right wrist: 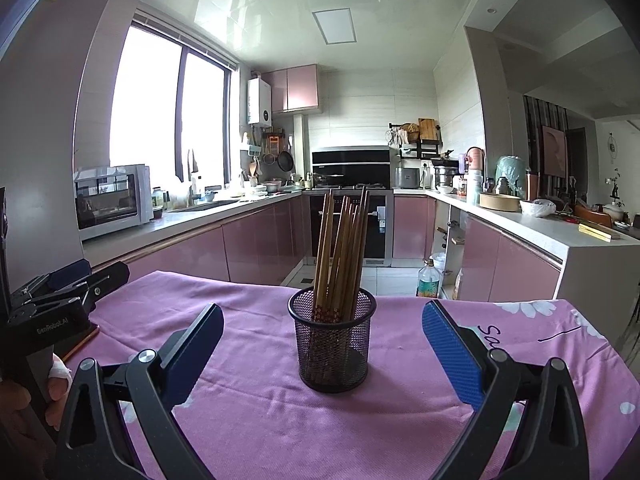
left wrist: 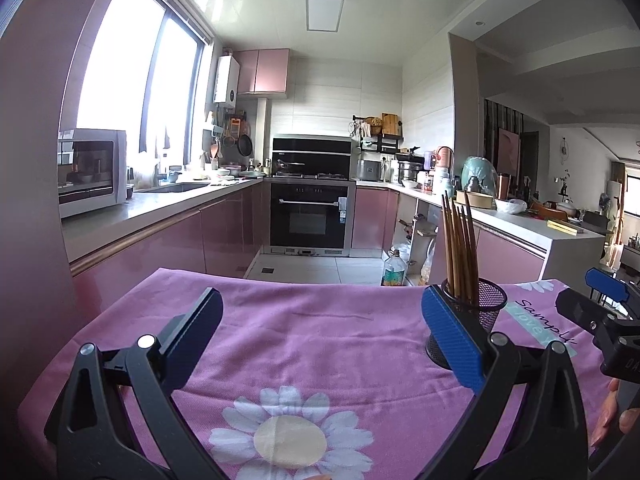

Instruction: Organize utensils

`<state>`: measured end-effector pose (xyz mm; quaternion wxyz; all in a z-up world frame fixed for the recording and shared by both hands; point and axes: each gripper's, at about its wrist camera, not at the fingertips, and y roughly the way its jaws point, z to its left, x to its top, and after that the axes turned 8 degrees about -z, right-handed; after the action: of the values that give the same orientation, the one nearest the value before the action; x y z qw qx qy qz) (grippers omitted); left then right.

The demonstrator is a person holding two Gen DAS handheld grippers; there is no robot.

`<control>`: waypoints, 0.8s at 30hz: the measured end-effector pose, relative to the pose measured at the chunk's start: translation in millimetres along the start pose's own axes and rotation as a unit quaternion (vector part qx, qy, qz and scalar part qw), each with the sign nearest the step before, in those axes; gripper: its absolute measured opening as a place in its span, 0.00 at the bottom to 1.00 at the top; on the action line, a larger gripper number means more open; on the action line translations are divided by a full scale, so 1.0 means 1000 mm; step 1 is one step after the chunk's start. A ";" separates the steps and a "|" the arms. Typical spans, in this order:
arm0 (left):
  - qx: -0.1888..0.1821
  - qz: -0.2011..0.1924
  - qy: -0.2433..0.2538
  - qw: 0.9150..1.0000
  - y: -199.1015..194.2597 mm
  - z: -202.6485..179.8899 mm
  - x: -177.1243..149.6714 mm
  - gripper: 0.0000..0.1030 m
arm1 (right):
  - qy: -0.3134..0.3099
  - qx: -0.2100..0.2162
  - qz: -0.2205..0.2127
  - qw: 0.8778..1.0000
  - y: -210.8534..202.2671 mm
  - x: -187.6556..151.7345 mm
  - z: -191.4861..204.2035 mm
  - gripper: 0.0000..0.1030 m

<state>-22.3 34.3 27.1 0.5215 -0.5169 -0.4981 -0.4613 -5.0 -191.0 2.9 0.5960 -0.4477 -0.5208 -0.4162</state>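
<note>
A black mesh cup (right wrist: 332, 344) stands upright on the pink daisy tablecloth (right wrist: 248, 400), holding several brown wooden chopsticks (right wrist: 340, 248) that stick up out of it. My right gripper (right wrist: 324, 310) is open, and the cup sits centred a little ahead of its blue fingers without touching them. My left gripper (left wrist: 320, 312) is open over bare cloth. In the left wrist view the cup (left wrist: 486, 308) is partly hidden behind the right-hand finger, with the chopsticks (left wrist: 460, 248) above it. Each gripper shows at the edge of the other's view: the right gripper (left wrist: 592, 294) and the left gripper (right wrist: 80, 280).
The table's far edge (left wrist: 280, 280) drops to a tiled floor. Pink kitchen counters (right wrist: 192, 248) run left and right, with an oven (left wrist: 310, 220) at the back, a microwave (left wrist: 92, 168) on the left and an oil bottle (right wrist: 428, 278) on the floor. A hand (right wrist: 56, 388) grips the left tool.
</note>
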 end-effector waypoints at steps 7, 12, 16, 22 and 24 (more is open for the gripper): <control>-0.003 -0.002 0.001 1.000 -0.002 -0.002 -0.001 0.95 | 0.002 -0.003 -0.007 1.000 -0.004 0.001 -0.001 0.93; -0.001 -0.001 0.001 1.000 -0.003 -0.003 -0.001 0.95 | 0.002 -0.004 -0.011 1.000 -0.006 0.002 -0.002 0.93; 0.000 -0.001 0.000 1.000 -0.004 -0.003 -0.001 0.95 | 0.002 -0.004 -0.011 1.000 -0.008 0.002 -0.002 0.93; 0.000 -0.003 -0.001 1.000 -0.004 -0.002 -0.001 0.95 | 0.002 -0.004 -0.013 1.000 -0.009 0.003 -0.001 0.93; 0.000 -0.003 -0.001 1.000 -0.004 -0.002 -0.001 0.95 | 0.002 -0.005 -0.013 1.000 -0.008 0.003 -0.001 0.93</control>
<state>-26.3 32.1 26.2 0.5196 -0.5160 -0.4999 -0.4624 -12.2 -193.9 6.3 0.5895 -0.4427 -0.5235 -0.4272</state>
